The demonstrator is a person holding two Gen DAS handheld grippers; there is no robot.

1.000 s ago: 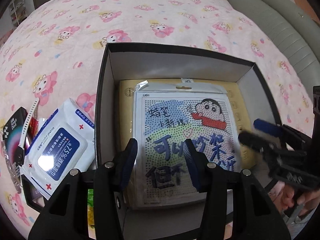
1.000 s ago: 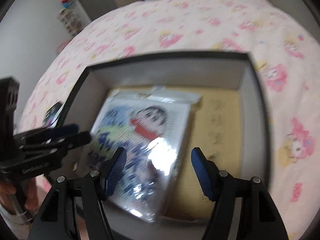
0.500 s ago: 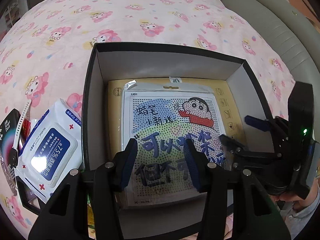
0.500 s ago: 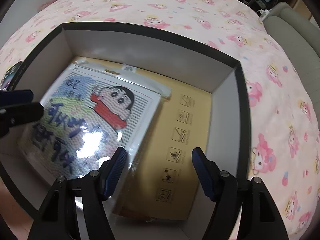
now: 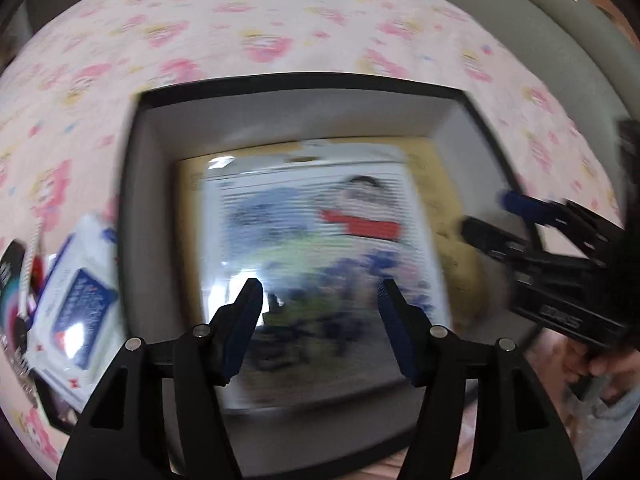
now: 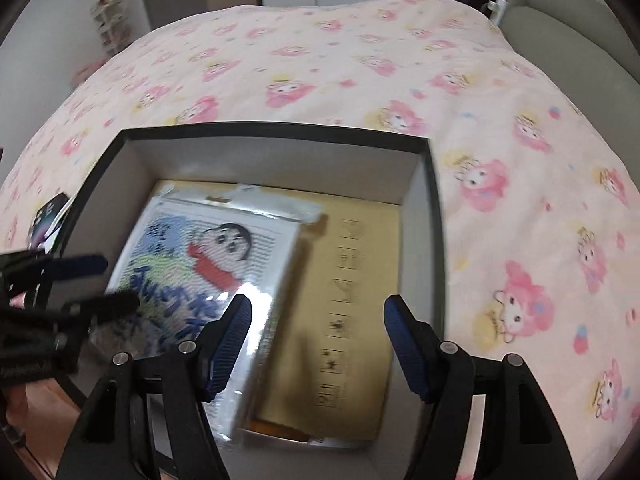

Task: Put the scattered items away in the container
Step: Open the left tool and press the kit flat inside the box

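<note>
We hold both tongs over the black box, which sits on the bed's pink cartoon quilt. Our left tongs gape apart with nothing between them, and our right tongs are likewise spread and empty. Inside the box the cartoon craft pack lies flat on a yellow cardboard sheet. A wet-wipes pack lies outside on the quilt, just beside the box's left wall.
</note>
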